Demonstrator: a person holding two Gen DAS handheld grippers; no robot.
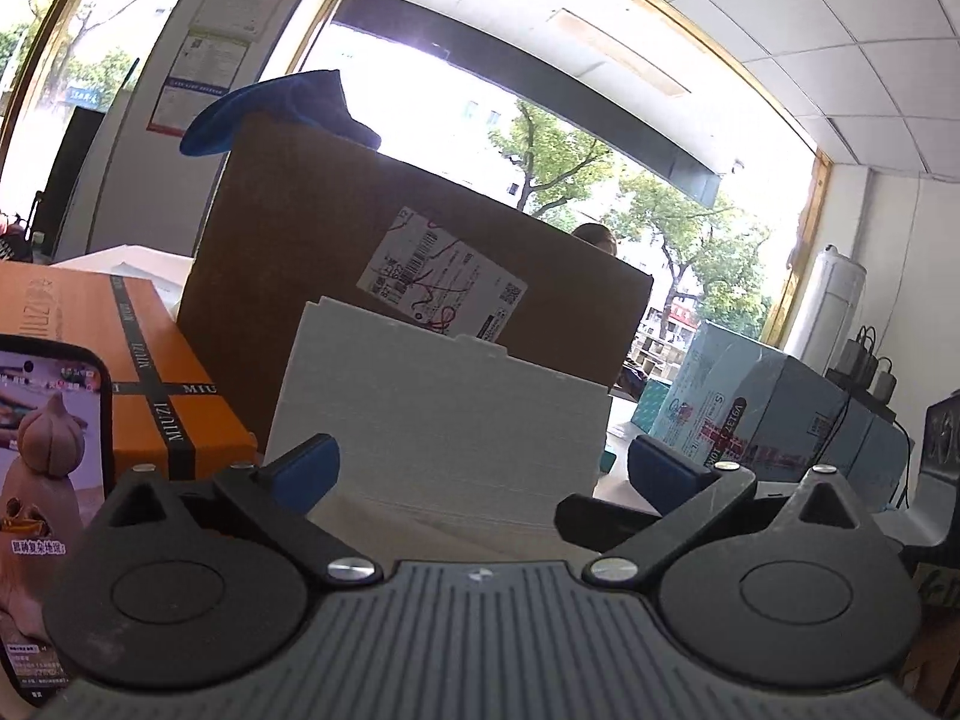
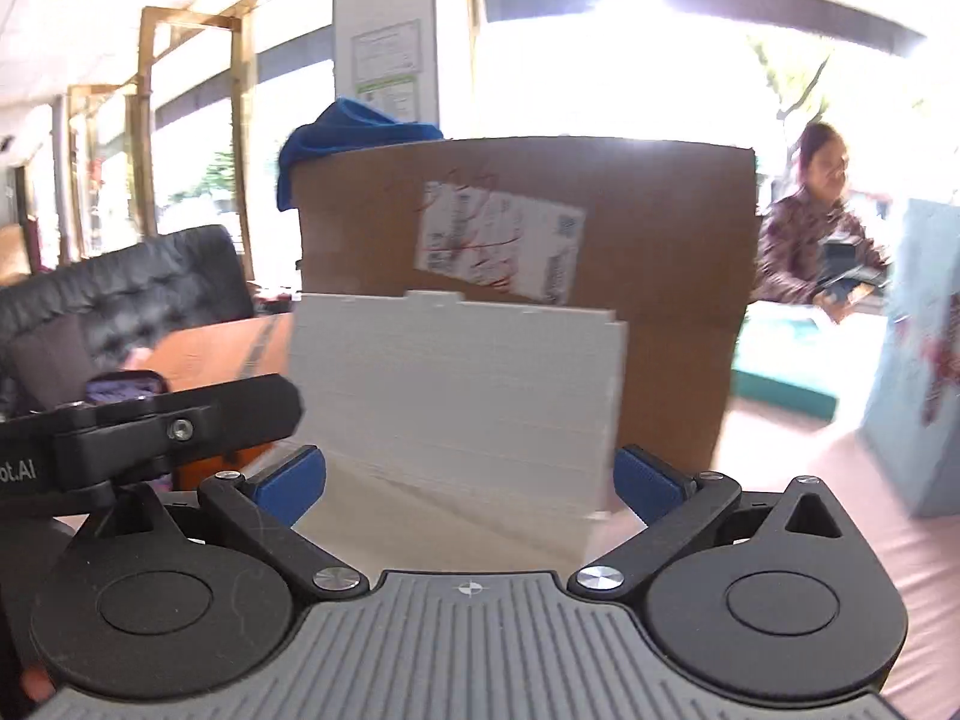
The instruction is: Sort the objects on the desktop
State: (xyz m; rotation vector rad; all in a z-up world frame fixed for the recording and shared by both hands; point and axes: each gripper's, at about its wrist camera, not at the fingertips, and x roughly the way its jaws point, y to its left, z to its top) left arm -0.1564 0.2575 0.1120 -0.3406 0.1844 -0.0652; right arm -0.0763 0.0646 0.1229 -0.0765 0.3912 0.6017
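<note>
Facing my left gripper [image 1: 483, 468] and right gripper [image 2: 468, 477], both spread apart and empty, stood a white ribbed panel [image 1: 438, 402]: seemingly light and stiff; side edges looked best for gripping.

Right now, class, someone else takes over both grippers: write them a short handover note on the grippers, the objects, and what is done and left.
Left gripper: open, holding nothing, pointed at the white ribbed box.
Right gripper: open, its blue pads either side of the same white ribbed box; contact unclear.
Behind it stands the brown carton with a blue cloth on top; orange box to the left, pale blue box to the right.
Done: nothing visibly sorted.
Left: grasp and place each item.
</note>
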